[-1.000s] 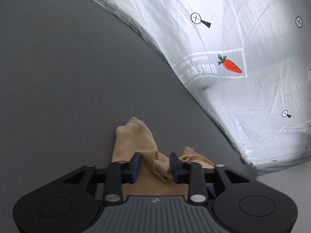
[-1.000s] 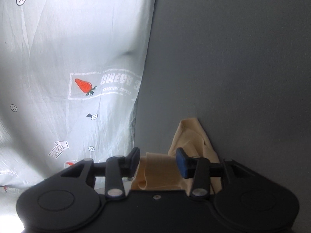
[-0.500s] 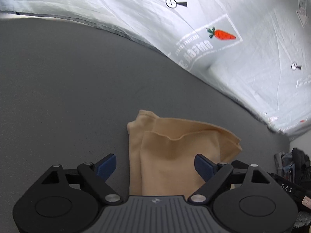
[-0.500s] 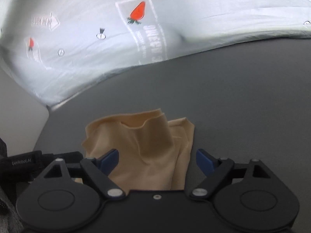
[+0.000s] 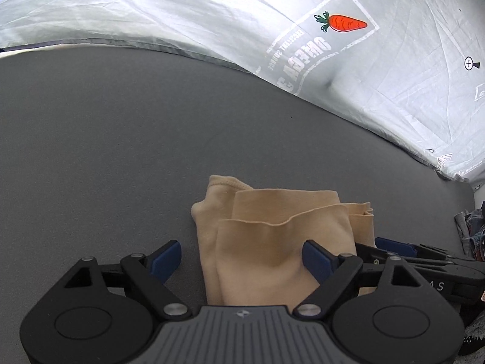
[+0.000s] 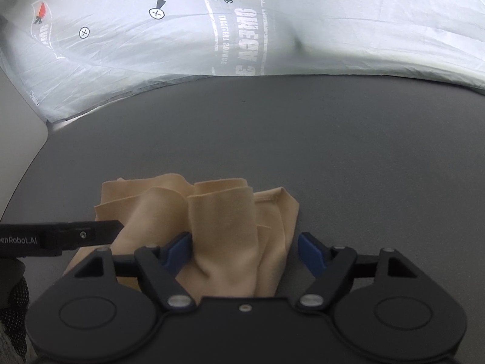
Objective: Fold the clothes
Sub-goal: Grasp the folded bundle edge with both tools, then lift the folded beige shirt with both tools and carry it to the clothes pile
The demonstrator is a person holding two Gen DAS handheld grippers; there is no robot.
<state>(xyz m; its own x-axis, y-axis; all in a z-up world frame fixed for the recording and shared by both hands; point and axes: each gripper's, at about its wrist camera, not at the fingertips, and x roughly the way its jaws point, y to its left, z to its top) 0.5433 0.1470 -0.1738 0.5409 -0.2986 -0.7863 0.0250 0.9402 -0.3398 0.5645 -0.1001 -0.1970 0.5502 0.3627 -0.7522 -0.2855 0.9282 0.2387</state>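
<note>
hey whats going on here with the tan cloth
A person with a handheld gripper in each hand is folding a small tan garment on a dark grey table. The cloth lies bunched in loose folds, not yet flat. The left gripper and the right gripper are both open, one at each side of the garment, and neither is gripping it. A pale sheet with carrot prints lies along the table's far side.

We count one tan garment (image 5: 282,242), folded in layers, on one grey worktop (image 5: 121,139). One pale printed sheet (image 5: 379,75) lies behind it; it bears one carrot print in the left wrist view and two in the right wrist view. Two grippers appear: left gripper (image 5: 242,257) and right gripper (image 6: 245,248).
</note>
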